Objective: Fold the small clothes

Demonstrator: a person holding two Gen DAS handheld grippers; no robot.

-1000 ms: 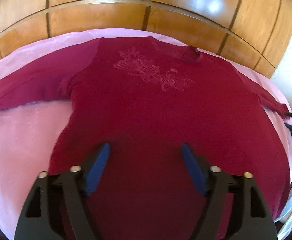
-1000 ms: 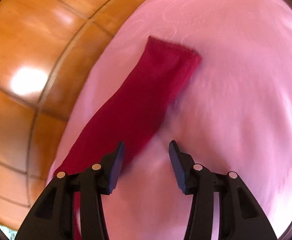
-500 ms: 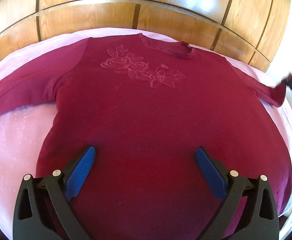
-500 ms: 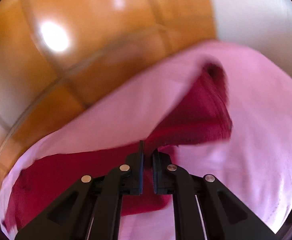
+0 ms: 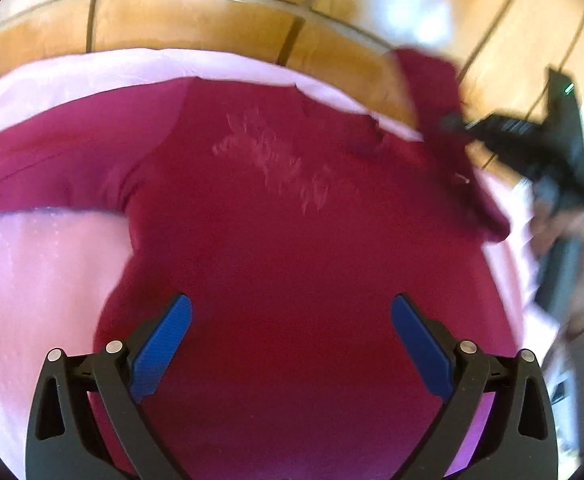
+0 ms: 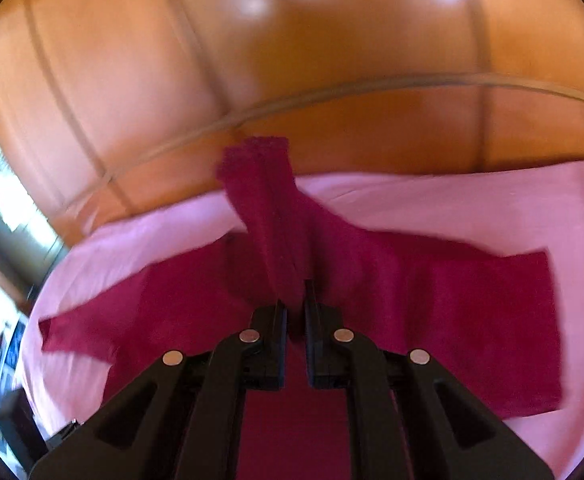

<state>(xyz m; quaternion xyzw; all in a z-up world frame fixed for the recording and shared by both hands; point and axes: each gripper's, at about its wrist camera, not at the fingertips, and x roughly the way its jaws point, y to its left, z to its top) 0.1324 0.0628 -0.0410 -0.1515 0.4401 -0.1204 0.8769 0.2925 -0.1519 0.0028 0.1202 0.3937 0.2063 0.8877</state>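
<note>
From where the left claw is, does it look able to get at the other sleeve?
Probably yes: the left claw is open above the sweater, and the flat sleeve lies uncovered on the pink sheet to its left.

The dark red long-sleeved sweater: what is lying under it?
Under the dark red long-sleeved sweater lies a pink bed sheet; anything beneath the body is covered.

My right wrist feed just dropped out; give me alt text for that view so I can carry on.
The right gripper is shut on a sleeve of the dark red sweater, holding it up above the pink sheet. The rest of the sweater lies spread on the sheet, with a wooden headboard behind.
</note>
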